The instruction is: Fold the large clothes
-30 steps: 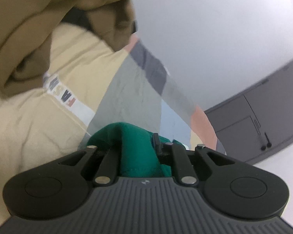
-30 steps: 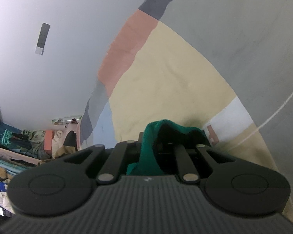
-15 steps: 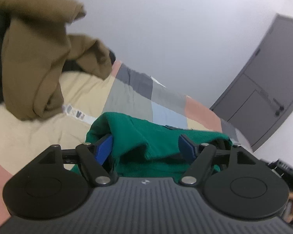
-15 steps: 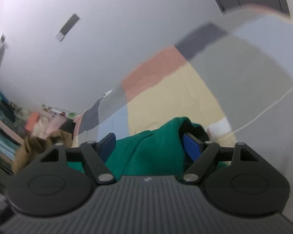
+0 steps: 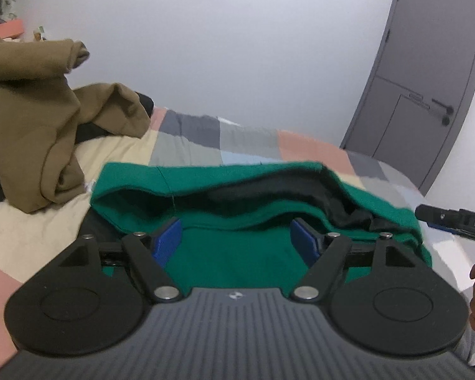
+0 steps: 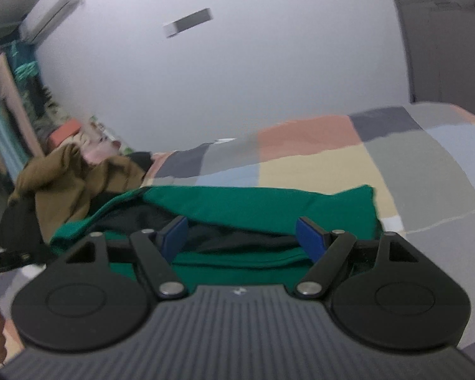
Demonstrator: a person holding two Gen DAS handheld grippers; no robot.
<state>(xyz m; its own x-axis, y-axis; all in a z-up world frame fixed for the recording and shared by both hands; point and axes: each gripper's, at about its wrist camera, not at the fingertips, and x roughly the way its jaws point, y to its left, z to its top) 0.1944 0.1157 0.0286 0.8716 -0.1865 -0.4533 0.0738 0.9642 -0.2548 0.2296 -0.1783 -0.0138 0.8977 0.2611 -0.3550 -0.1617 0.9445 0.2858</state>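
Two wrist views are given, each looking forward over a dark gripper body toward a bed.

In the left wrist view, the left gripper (image 5: 237, 240) fills the lower half of the frame. Its jaws are spread wide, with the blue pads (image 5: 167, 241) standing well apart and nothing pinched between them. A green garment (image 5: 237, 262) is seen lying folded across the centre of the frame, directly beyond and beneath the open jaws, with a dark lining (image 5: 288, 190) showing inside its upper fold. The garment rests on a patchwork bedspread (image 5: 250, 145) of pink, grey, cream and pale blue squares. A brown garment (image 5: 31, 133) is heaped at the left of the frame, just beside the green one. A grey door (image 5: 427, 72) is seen at the upper right, set in a white wall (image 5: 237, 63). At the right edge, part of the other gripper (image 5: 452, 221) is visible.

In the right wrist view, which is slightly blurred, the right gripper (image 6: 240, 240) is likewise shown with its jaws wide apart and no cloth clamped by the pads (image 6: 310, 239). The green garment (image 6: 262, 205) is spread across the middle of the frame, just ahead of the fingers, on the bedspread (image 6: 411, 171). The brown garment (image 6: 69, 183) is piled at the left. A white air conditioner (image 6: 50, 9) is mounted at the upper left.
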